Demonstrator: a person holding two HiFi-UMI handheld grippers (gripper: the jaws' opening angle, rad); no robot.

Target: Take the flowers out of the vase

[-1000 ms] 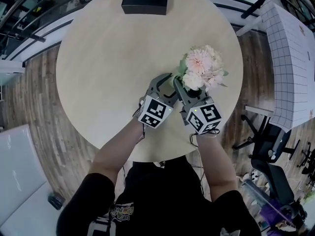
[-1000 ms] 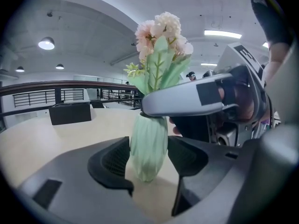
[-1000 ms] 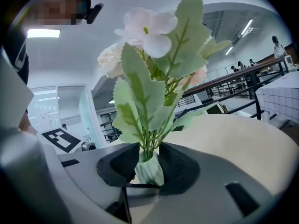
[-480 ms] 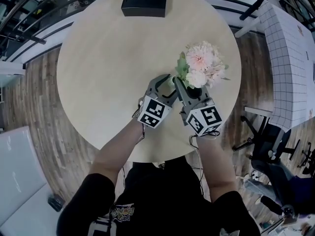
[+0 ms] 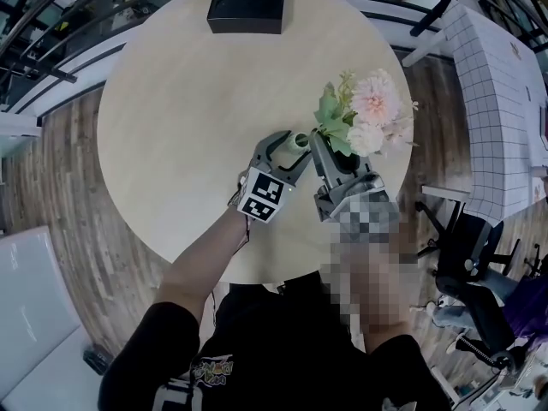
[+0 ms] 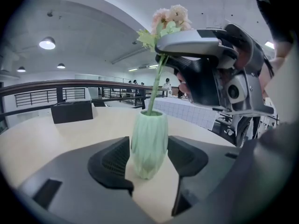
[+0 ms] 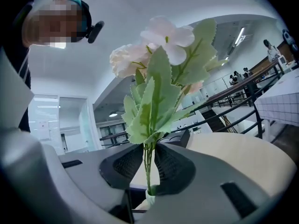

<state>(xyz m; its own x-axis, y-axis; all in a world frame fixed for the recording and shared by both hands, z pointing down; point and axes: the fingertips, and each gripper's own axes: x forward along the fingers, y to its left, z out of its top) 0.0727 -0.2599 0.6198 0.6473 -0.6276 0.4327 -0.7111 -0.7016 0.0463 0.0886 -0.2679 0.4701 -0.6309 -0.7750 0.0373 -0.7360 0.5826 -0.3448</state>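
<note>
A pale green ribbed vase (image 6: 148,143) stands on the round table (image 5: 188,101). My left gripper (image 6: 149,155) is shut on it, a pad against each side. In the head view that gripper (image 5: 289,148) holds the vase (image 5: 300,139) near the table's right side. A bunch of pink and white flowers (image 5: 368,118) with green leaves is raised above the vase. My right gripper (image 7: 148,164) has just been closing and is shut on the stems (image 7: 148,171). The stems' lower ends still reach into the vase mouth (image 7: 150,197). From the left gripper view the right gripper (image 6: 205,64) hangs over the vase, just under the blooms (image 6: 170,17).
A black box (image 5: 247,2) sits at the table's far edge. A white gridded table (image 5: 505,101) and an office chair (image 5: 471,264) stand to the right, over wooden floor. A railing runs behind the table.
The right gripper has risen with the flowers, which now sit higher and further right in the head view. The left gripper and the vase have stayed put.
</note>
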